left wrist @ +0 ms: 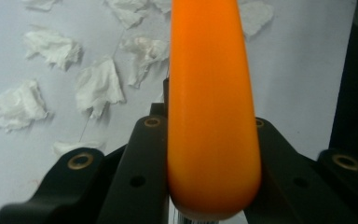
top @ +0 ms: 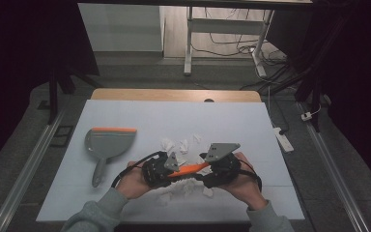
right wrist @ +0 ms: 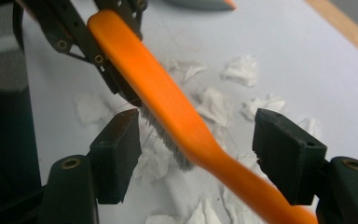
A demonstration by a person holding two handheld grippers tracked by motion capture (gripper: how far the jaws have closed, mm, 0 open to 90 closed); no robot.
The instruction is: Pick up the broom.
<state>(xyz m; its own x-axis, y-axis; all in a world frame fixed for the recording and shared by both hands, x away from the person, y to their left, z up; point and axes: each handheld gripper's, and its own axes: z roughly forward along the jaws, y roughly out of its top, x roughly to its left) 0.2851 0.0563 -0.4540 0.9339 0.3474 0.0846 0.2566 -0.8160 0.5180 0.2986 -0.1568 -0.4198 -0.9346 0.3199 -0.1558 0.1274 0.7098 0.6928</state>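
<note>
Near edge: left gripper [top: 160, 170] clamped on handle end of orange brush [top: 189, 169], held level above table [top: 232, 121], bristles [right wrist: 168, 140] down. Right gripper [top: 217, 169] spread wide around brush shaft, pads clear of it on both sides (looks like hand-over, left taking full hold so right can let go). Beneath and just beyond: crumpled paper scraps [top: 181, 145] scattered on white surface, likely sweep target. Farther left, well apart: grey dustpan [top: 107, 144] lying flat, orange lip pointing away, handle toward person, placed ready to receive scraps.

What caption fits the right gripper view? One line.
Right gripper open around the orange brush that the left gripper clamps, above paper scraps.
</note>
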